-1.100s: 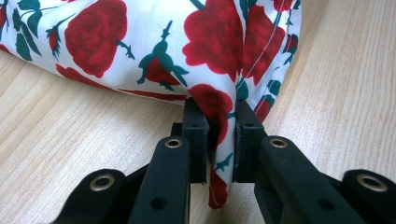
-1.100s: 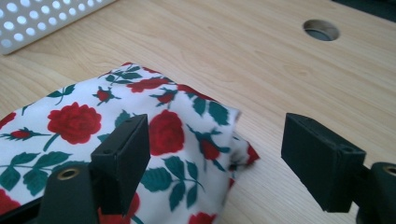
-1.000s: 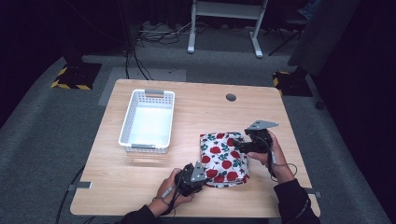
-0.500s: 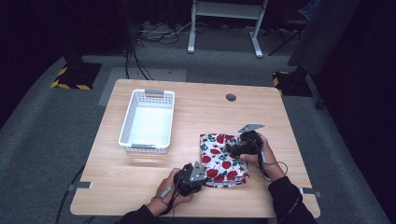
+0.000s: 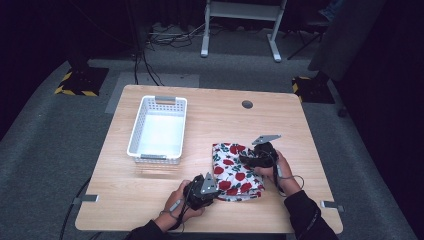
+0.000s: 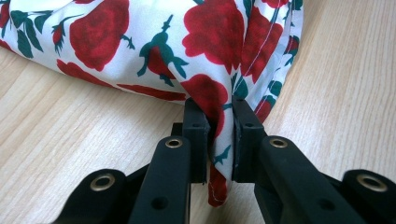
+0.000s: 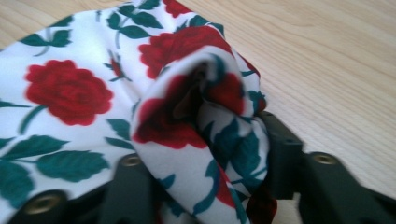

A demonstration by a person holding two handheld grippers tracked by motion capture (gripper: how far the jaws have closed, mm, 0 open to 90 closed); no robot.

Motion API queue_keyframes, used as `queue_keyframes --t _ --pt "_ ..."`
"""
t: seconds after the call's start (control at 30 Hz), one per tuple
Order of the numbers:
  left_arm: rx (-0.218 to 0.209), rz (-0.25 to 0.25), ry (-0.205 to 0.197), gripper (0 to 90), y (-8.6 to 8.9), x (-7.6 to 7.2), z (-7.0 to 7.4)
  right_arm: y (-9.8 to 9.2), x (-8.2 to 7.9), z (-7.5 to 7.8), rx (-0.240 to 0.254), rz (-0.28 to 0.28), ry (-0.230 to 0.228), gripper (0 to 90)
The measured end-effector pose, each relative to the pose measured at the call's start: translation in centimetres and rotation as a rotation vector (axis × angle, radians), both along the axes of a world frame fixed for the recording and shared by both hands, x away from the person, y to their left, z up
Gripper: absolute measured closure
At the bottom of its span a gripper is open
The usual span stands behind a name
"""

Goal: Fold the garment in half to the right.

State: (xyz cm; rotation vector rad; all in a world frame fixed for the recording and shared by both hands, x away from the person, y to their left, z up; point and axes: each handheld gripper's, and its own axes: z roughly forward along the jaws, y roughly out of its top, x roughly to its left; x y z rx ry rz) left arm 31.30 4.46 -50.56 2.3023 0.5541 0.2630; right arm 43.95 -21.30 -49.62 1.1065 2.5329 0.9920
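One counter (image 5: 165, 200) stands in the middle of the frame, and on it, left of centre, sits one white basket (image 5: 134, 135). One cloth (image 5: 231, 170) printed with red roses lies at the lower right of the counter, and two tools are at it: the left tool (image 5: 212, 192) at the cloth's lower left corner and the right tool (image 5: 246, 156) at its upper right edge. Two hands hold those tools, one round hole (image 5: 247, 104) shows in the counter's upper right part, and two yellow-and-black striped blocks (image 5: 76, 80) rest on the floor, one at the upper left and one at the upper right.
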Motion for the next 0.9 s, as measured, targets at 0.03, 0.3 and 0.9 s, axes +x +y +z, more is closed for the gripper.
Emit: queue_keyframes --t 0.03,0.3,0.9 --pt "0.001 -0.001 0.003 79.4 0.1 0.1 0.0 0.2 -0.1 0.0 0.010 0.005 0.003 64.9" --pt "0.008 0.012 0.015 79.7 1.4 0.6 0.1 0.8 -0.3 -0.1 0.032 0.014 0.017 70.8" --pt "0.029 0.068 0.038 80.6 4.1 0.5 0.4 3.5 0.0 -0.1 0.043 0.062 0.022 73.3"
